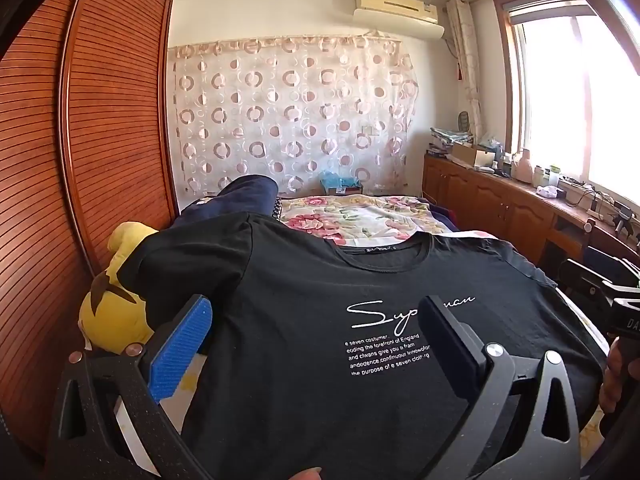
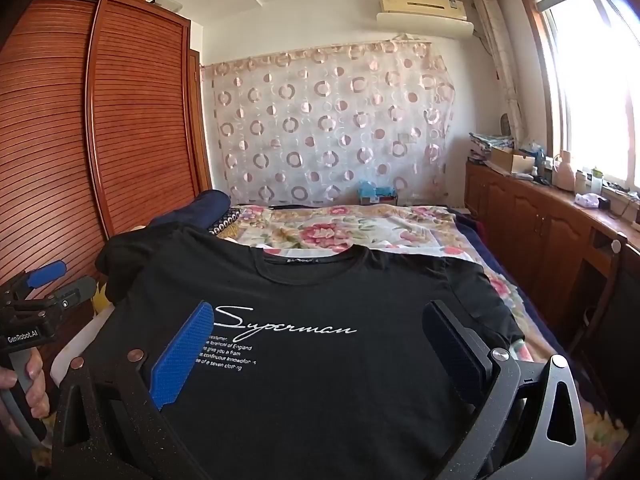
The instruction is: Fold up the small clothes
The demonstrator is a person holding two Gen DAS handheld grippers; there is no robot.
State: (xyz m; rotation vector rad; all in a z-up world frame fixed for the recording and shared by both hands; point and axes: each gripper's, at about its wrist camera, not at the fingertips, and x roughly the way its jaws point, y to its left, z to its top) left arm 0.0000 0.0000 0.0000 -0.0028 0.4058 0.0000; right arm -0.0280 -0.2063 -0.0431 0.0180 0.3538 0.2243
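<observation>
A black T-shirt (image 1: 304, 312) with white "Superman" lettering lies spread flat, front up, on the bed, collar away from me. It also shows in the right wrist view (image 2: 320, 300). My left gripper (image 1: 316, 312) is open and empty, hovering over the shirt's lower left part. My right gripper (image 2: 320, 320) is open and empty over the shirt's lower right part. The left gripper shows at the left edge of the right wrist view (image 2: 52, 280), and the right gripper at the right edge of the left wrist view (image 1: 600, 284).
A yellow plush toy (image 1: 116, 304) lies left of the shirt beside the wooden wardrobe (image 1: 80, 140). A floral bedspread (image 1: 352, 216) covers the bed behind. A dark blue bundle (image 1: 240, 196) lies at the far left. A cluttered wooden cabinet (image 1: 520, 200) runs under the window.
</observation>
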